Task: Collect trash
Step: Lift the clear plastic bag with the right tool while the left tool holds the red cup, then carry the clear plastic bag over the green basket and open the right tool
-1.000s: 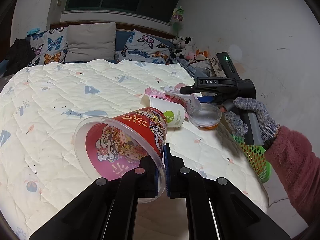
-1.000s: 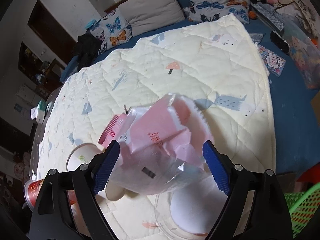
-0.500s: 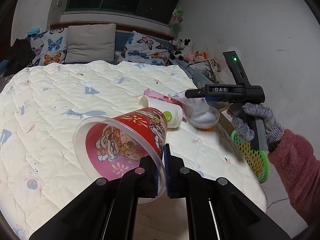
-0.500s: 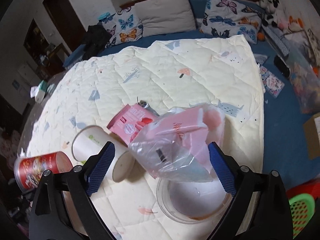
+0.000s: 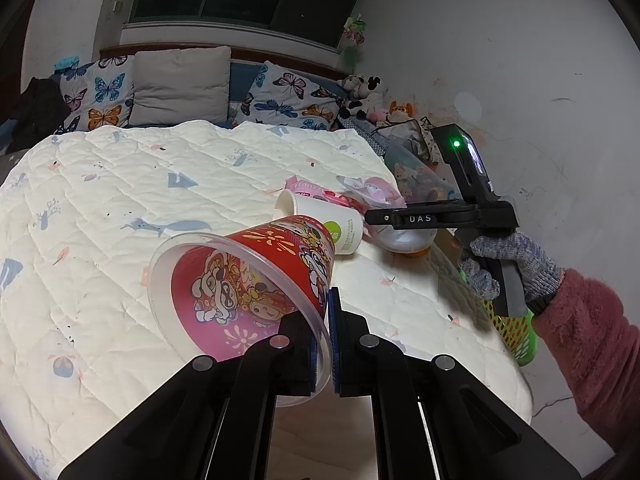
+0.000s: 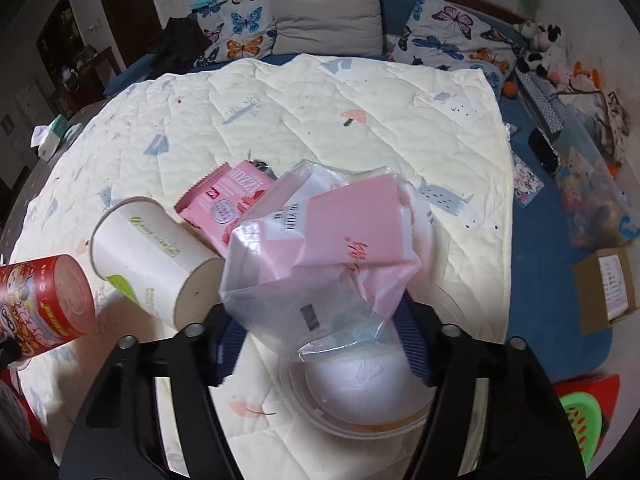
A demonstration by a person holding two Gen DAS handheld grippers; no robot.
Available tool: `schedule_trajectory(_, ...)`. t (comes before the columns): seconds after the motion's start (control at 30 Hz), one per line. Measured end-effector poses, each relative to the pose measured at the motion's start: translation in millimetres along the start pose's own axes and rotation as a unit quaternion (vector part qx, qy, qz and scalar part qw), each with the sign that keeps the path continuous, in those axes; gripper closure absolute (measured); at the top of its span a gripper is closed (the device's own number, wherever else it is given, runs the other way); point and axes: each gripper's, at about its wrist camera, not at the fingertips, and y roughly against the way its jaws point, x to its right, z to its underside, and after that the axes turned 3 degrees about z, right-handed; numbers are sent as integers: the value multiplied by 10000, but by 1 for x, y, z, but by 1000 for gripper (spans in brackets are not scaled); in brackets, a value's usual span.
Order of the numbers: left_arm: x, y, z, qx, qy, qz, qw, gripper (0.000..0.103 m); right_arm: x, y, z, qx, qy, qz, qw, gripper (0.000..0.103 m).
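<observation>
On the quilt [image 6: 360, 92], left of the white paper cup [image 6: 152, 256], the left tool [image 5: 322, 340] is pinched narrow on the rim of the red cup [image 5: 256, 280], holding it tilted. Right of the paper cup, the right tool [image 6: 320, 332] stands wide around the crumpled plastic bag [image 6: 320, 248], above the clear bowl [image 6: 360, 396]. Best to close gently on the bag's bunched middle, so it doesn't slip free.

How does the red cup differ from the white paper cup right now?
The red cup is printed with cartoons and pinched at its rim by the left gripper, lifted and tilted; the white paper cup is plain with green marks and lies free on the quilt. The red cup looks wider. Both appear empty.
</observation>
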Motion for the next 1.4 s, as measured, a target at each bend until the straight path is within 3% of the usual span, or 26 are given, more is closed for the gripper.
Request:
schedule_trajectory(0.47, 35, 8, -11, 174, -289, 280, 9990, 98, 10, 82, 26, 927, -397, -307, 9944, 45)
schedule_trajectory(0.77, 88, -5, -12, 60, -603, 769, 9952, 98, 43, 152, 83, 1387, -906, -278, 9858, 43)
schedule_trajectory(1.13, 178, -37, -5, -217, -1179, 1416, 9826, 98, 122, 182, 192, 1140, -1954, 355, 9734, 41)
schedule_trajectory(1.4, 230, -73, 4, -572, -1519, 1648, 9729, 98, 157, 174, 244, 840, -2446, 636, 9639, 22)
